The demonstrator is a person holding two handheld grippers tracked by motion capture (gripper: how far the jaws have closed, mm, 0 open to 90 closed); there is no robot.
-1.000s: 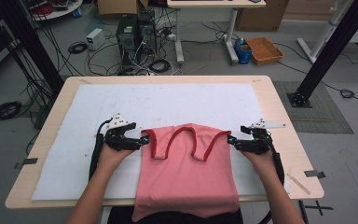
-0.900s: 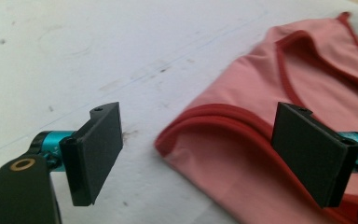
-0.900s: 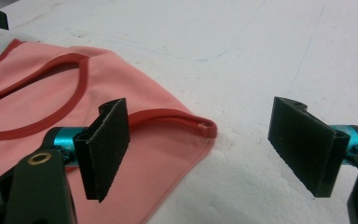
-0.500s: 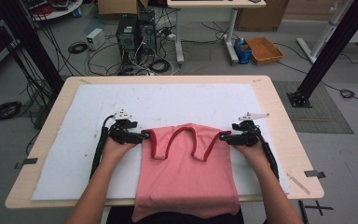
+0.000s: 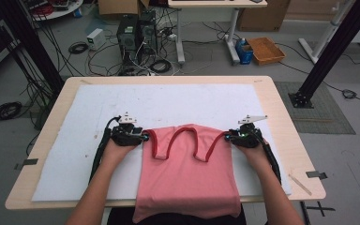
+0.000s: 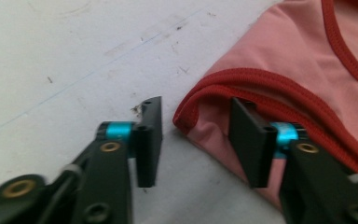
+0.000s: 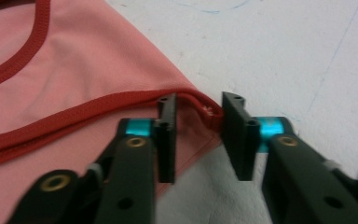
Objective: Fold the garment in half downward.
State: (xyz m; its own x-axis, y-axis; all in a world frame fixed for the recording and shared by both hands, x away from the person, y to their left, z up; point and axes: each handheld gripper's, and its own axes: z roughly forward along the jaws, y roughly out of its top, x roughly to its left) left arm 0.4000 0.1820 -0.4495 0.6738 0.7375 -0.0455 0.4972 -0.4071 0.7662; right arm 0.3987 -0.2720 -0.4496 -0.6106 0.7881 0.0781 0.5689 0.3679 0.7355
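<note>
A pink tank top (image 5: 187, 173) with red trim lies flat on the white mat (image 5: 192, 103), its hem hanging over the near table edge. My left gripper (image 5: 144, 137) sits at its left strap corner and my right gripper (image 5: 227, 137) at its right one. In the left gripper view the corner of the top (image 6: 298, 56) lies between the jaws of the left gripper (image 6: 198, 105), with a gap at the left pad. In the right gripper view the trimmed corner of the top (image 7: 84, 70) bunches between the jaws of the right gripper (image 7: 199, 100). Both pairs of jaws have just been closing and still stand apart.
The wooden table (image 5: 281, 122) edges the mat on all sides. A thin stick (image 5: 299, 183) lies near its right front corner. Behind the table the floor holds computer towers (image 5: 136, 35), loose cables and an orange crate (image 5: 265, 49). A black frame post (image 5: 328, 51) stands at the right.
The right gripper has slid a little inward and down onto the top's right corner. The left gripper has hardly shifted at the left corner.
</note>
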